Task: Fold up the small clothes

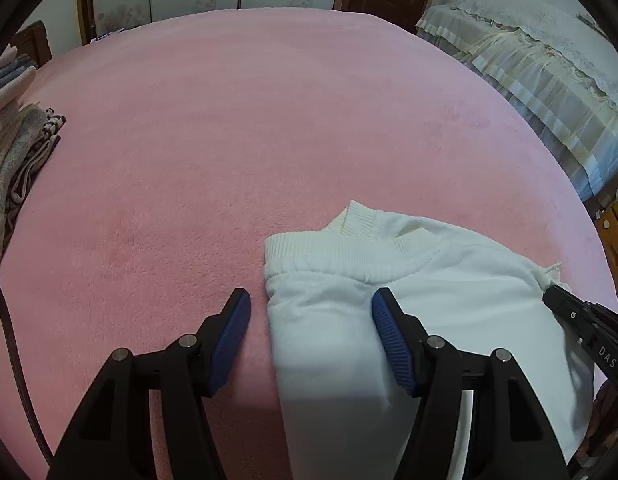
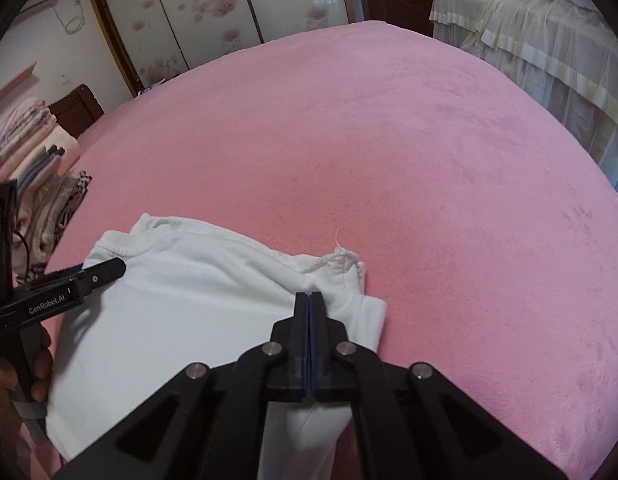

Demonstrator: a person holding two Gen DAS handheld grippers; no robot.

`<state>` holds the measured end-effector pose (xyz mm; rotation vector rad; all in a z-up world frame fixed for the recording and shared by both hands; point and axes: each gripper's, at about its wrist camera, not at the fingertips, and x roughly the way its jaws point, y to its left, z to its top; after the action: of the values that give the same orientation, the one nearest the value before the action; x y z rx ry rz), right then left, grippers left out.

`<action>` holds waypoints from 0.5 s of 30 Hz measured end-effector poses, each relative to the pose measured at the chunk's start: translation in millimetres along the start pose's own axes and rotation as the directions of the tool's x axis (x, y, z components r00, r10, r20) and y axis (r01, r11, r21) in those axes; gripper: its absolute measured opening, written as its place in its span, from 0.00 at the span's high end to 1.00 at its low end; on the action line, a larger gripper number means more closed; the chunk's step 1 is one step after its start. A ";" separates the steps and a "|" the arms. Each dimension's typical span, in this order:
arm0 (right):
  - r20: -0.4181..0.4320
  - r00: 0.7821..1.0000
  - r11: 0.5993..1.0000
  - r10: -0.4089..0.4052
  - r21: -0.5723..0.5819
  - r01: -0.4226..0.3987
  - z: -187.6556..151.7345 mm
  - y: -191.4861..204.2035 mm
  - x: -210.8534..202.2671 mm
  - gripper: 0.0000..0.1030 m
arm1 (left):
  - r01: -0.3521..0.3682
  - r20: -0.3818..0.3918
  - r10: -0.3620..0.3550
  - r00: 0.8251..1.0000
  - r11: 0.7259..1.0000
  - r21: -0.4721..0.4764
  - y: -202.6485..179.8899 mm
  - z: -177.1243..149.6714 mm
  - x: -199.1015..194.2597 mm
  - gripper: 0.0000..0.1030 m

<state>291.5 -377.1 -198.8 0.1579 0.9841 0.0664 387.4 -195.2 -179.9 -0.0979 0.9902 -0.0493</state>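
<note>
The white garment (image 1: 449,280) lies on the pink blanket (image 1: 269,120), its folded left edge and ribbed band reaching between the fingers of the left gripper (image 1: 311,308), whose blue pads stand apart with the cloth against the right one only. The right gripper (image 2: 310,298) is pressed together, its tips pinching a fold of cloth at the garment's right shoulder, beside a frayed seam (image 2: 343,256).

We see soft even daylight, dim shadow at lower frame, strong fisheye bending, dark vignette corners, slight blur.
</note>
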 end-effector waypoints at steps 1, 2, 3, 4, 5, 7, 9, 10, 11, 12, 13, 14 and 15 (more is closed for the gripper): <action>0.000 1.000 1.000 -0.005 0.000 0.005 -0.3 -1.5 -0.2 1.00 | 0.003 -0.001 -0.003 1.000 1.000 -0.005 1.5 -0.2 -0.4 0.39; -0.001 1.000 1.000 -0.006 0.003 0.006 -0.1 -1.5 -0.1 1.00 | 0.006 -0.004 -0.006 1.000 1.000 -0.007 1.9 0.8 -0.2 0.39; -0.003 1.000 1.000 -0.003 0.008 0.004 0.8 -1.9 -0.6 1.00 | 0.007 -0.005 -0.007 1.000 1.000 -0.007 1.7 1.6 -0.8 0.39; -0.006 1.000 1.000 0.002 0.015 -0.002 1.6 -4.0 -2.1 1.00 | 0.007 -0.003 -0.007 1.000 1.000 -0.005 1.2 2.9 -2.6 0.39; -0.010 1.000 1.000 0.010 0.023 -0.010 2.3 -7.4 -4.8 1.00 | 0.004 -0.001 -0.004 1.000 1.000 -0.002 3.4 3.6 -6.5 0.39; -0.011 0.999 0.999 0.030 0.040 -0.030 5.5 -8.8 -13.9 1.00 | -0.007 0.008 0.007 1.000 1.000 0.004 4.1 7.1 -15.4 0.39; 0.000 0.998 0.996 0.070 0.050 -0.070 6.6 -7.1 -29.3 0.95 | -0.008 0.018 0.007 1.000 1.000 0.015 1.6 9.7 -28.1 0.38; 0.004 0.997 0.995 0.083 0.050 -0.083 5.7 -6.1 -35.5 0.95 | -0.004 0.024 0.003 1.000 1.000 0.022 -0.3 10.4 -34.9 0.36; 0.008 0.996 0.994 0.094 0.048 -0.094 6.0 -4.6 -43.0 0.95 | -0.005 0.034 0.004 0.999 0.999 0.033 -3.5 10.3 -43.6 0.32; 0.013 0.994 0.993 0.105 0.043 -0.106 5.5 -2.6 -51.2 0.93 | -0.015 0.047 0.012 0.999 0.998 0.053 -7.3 9.8 -54.8 0.29; 0.015 0.993 0.993 0.114 0.037 -0.115 4.8 -0.3 -57.8 0.89 | -0.021 0.059 0.017 0.998 0.998 0.067 -10.6 9.0 -62.6 0.24; 0.017 0.993 0.993 0.116 0.028 -0.117 3.6 2.4 -65.5 0.87 | -0.029 0.076 0.022 0.997 0.996 0.087 -14.0 7.1 -73.1 0.19; 0.023 0.993 0.993 0.114 0.015 -0.114 2.1 5.7 -74.0 0.82 | -0.041 0.092 0.031 0.995 0.993 0.111 -17.6 5.2 -83.6 0.17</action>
<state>252.5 -381.1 -135.7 0.2292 0.9536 0.1611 346.0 -205.3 -105.6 0.0215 0.8965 -0.0667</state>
